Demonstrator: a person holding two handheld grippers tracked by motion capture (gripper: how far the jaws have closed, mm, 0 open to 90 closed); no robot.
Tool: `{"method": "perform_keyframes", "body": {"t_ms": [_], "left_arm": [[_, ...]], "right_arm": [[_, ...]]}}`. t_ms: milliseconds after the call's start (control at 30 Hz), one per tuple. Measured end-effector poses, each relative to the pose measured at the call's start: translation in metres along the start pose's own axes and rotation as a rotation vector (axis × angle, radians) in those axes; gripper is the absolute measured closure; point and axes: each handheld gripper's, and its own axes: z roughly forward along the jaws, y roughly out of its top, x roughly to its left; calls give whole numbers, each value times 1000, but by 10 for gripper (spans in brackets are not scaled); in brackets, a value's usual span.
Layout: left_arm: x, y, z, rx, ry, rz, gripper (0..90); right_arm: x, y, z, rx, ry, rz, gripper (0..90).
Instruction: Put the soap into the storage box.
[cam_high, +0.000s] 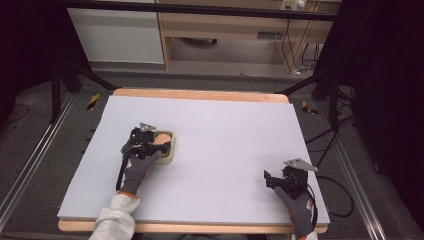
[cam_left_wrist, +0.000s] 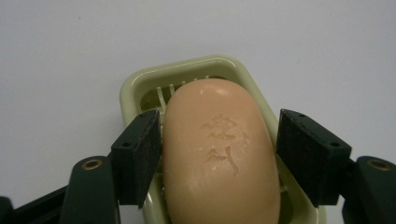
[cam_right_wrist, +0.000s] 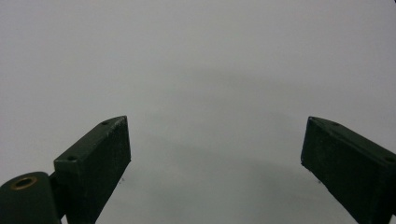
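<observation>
Pale grey table (cam_high: 225, 145) carries a soap dish (cam_left_wrist: 140, 84) at its left holding the soap (cam_left_wrist: 219, 154), which the left gripper (cam_left_wrist: 219, 156) straddles, jaws spread, grasp and lift apparently undone, while the right gripper (cam_right_wrist: 215, 154) gapes empty near right.

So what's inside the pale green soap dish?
A peach soap bar with an embossed mark lies in the soap dish. Drain ribs show beyond it; the soap hides the remaining floor.

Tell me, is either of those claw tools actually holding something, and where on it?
The left gripper straddles the soap bar across its long sides as it lies in the soap dish; whether it truly clamps cannot be told. The right gripper holds nothing, jaws apart.
</observation>
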Motion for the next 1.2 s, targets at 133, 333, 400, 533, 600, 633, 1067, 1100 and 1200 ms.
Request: {"method": "perform_keyframes", "body": {"t_ms": [133, 333, 400, 533, 600, 633, 1067, 1100, 1200], "left_arm": [[-1, 0, -9, -17, -3, 11, 303], [-2, -1, -27, -52, -26, 31, 299], [-3, -3, -32, -62, -39, 34, 297], [-2, -10, -41, -71, -63, 45, 285], [-3, -15, -44, -74, -69, 52, 279], [-3, -17, -45, -69, -68, 62, 266], [9, -52, -68, -68, -68, 68, 236], [11, -55, -69, -66, -66, 63, 234], [16, -62, -71, -55, -60, 51, 229]], "right_arm": [[0, 0, 0, -1, -3, 0, 87], [-2, 0, 0, -6, -9, 3, 85], [-2, 0, 0, -5, -15, 7, 84], [-5, 0, 0, -5, -20, 12, 80], [-6, -1, 0, -1, -25, 17, 79], [-6, -1, 0, 2, -38, 10, 77], [-14, -3, -1, 14, -71, 15, 70], [-15, -4, -1, 18, -75, 19, 69], [-16, -4, 0, 25, -89, 0, 68]]}}
